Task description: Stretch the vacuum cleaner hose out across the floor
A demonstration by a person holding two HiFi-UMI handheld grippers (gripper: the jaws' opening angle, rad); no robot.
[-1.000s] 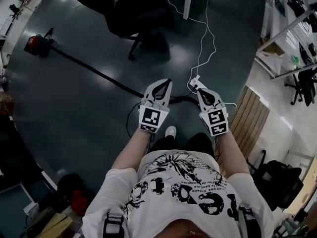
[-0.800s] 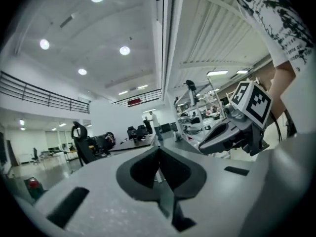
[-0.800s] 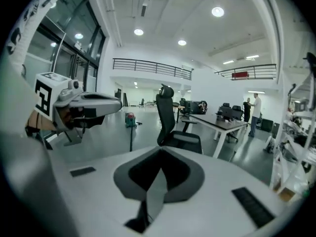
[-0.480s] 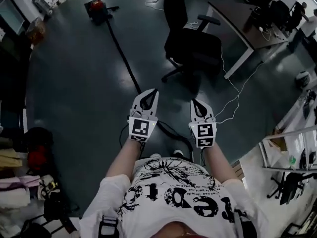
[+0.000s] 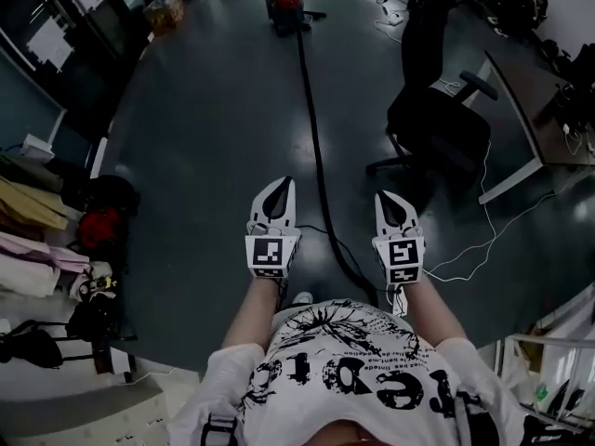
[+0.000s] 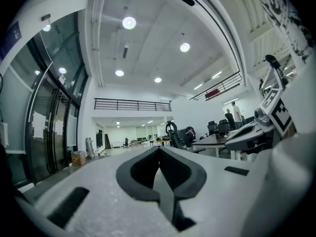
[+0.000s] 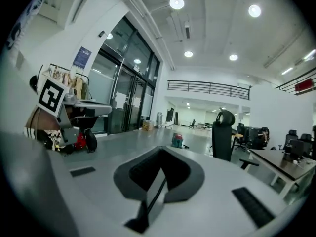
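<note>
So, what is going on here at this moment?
A person holds out the left hand-held gripper and the right hand-held gripper, both shut and empty. The black hose lies on the floor in a long line from the red vacuum cleaner towards the person's feet. Neither gripper touches it.

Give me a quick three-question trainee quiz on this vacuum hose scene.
1. True or false: the left gripper is shut on the hose.
2. In the head view, on which side of the hose does the office chair stand? A left, B right.
3. Fill in: the hose leads to a ___ vacuum cleaner.
Key: 1 false, it is shut on nothing; 2 B; 3 red.
</note>
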